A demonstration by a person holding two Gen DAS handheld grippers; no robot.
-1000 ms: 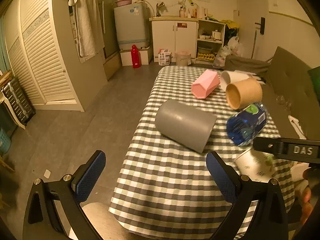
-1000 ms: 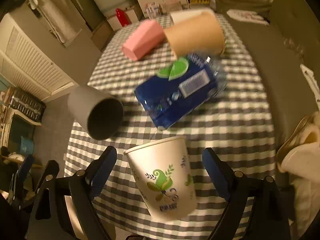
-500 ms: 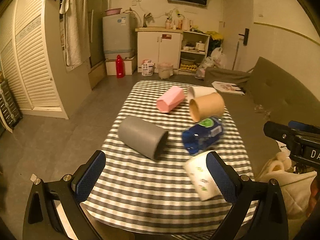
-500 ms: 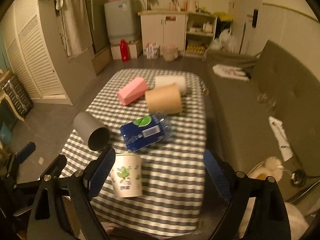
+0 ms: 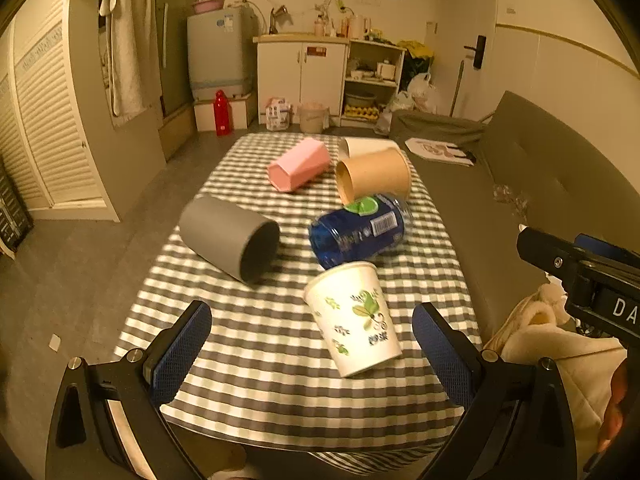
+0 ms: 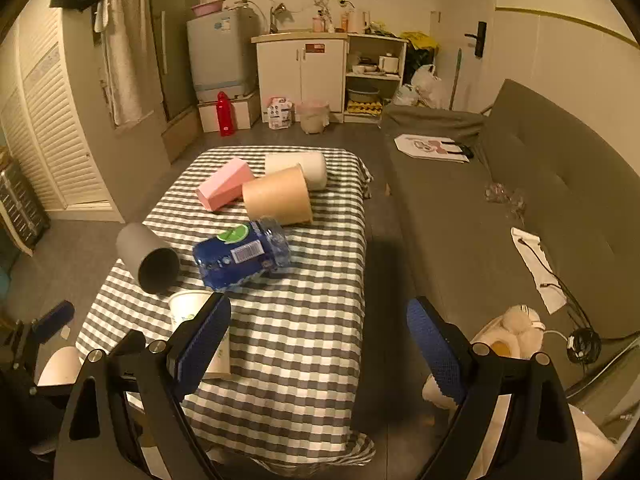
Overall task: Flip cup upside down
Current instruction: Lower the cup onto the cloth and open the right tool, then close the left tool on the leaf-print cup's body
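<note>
The checked table carries every cup. At its near end the paper cup stands upside down, rim on the cloth; in the right wrist view the claw's finger hides most of it. Just behind the paper cup lies a blue bottle, with a grey cup on its side to the left. Further back lie a brown cup, a pink cup and a half-hidden white cup. The left claw and the right claw are spread wide, gripping nothing.
</note>
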